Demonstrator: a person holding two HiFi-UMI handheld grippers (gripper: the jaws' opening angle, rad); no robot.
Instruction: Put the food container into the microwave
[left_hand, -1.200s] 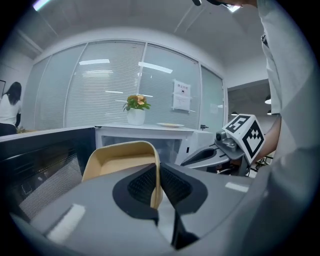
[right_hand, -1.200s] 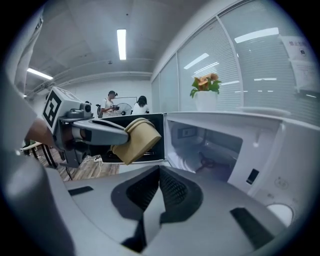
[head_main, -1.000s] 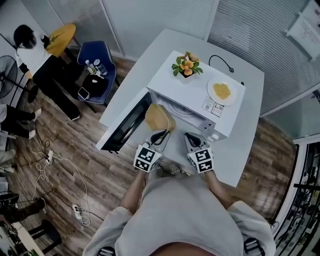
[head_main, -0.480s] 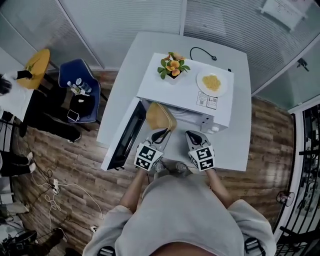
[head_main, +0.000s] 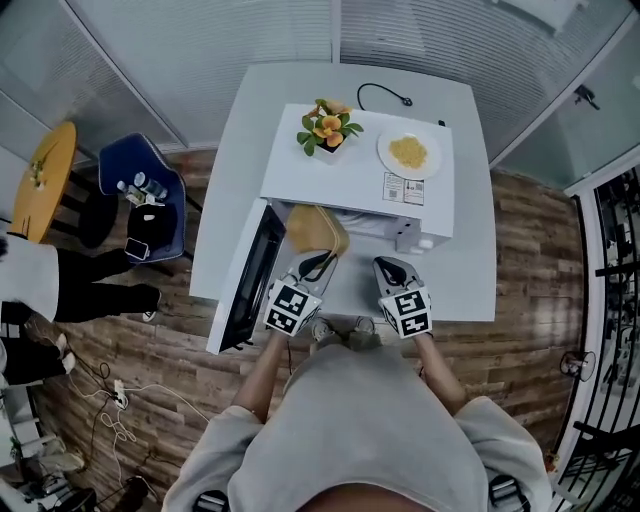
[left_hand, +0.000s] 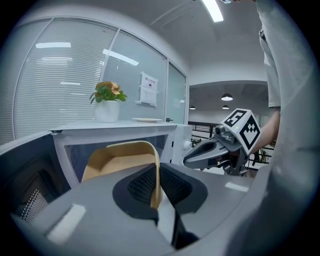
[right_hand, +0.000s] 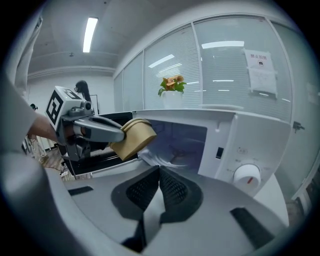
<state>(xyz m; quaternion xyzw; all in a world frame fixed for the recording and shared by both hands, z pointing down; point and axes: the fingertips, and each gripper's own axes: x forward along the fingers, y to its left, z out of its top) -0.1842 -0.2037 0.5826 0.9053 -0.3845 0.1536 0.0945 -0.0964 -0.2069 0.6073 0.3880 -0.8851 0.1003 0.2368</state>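
Looking down in the head view, the left gripper (head_main: 320, 265) holds a tan food container (head_main: 313, 229) at the mouth of the white microwave (head_main: 350, 175), whose door (head_main: 245, 290) stands open on the left. The right gripper (head_main: 390, 272) is just beside it. In the left gripper view, the jaws pinch the container's thin wall. In the right gripper view, the jaws are pressed together on nothing, facing the open cavity and the dial (right_hand: 246, 175).

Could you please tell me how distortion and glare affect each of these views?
Head view: evenly lit, the microwave sharp, the borders stretched. Left gripper view: fisheye with black corners, a ceiling light glaring, the food container crisp. Right gripper view: same dark rim; lamp reflections streak the glass wall.
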